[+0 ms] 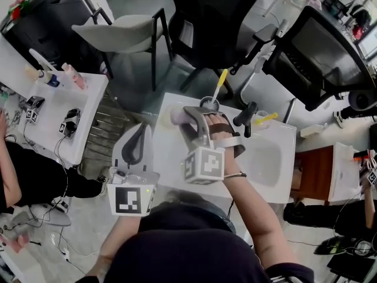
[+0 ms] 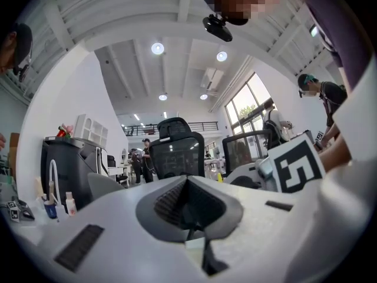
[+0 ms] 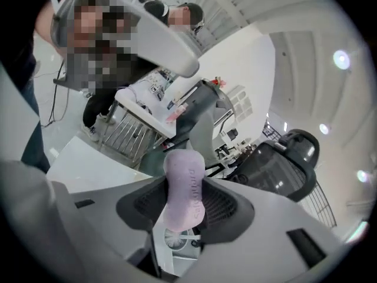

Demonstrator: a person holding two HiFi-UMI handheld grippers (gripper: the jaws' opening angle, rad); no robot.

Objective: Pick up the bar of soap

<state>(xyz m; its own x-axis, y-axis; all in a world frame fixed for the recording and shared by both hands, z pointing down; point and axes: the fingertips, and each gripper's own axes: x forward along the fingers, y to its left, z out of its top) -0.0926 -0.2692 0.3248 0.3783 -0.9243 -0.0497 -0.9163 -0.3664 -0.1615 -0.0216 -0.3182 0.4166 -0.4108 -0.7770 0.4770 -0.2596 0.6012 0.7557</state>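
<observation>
Right gripper (image 1: 189,121) — perhaps down-tilted — on soap (image 3: 184,184)

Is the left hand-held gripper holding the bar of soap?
No, the bar of soap is clamped in the right hand-held gripper.

Left gripper (image 2: 187,187) with jaws closed together and nothing between them, black mesh office chair (image 2: 177,155) beyond, marker cube (image 2: 297,170) at right, small bottles (image 2: 59,205) at left, round ceiling lights (image 2: 157,48) overhead
</observation>
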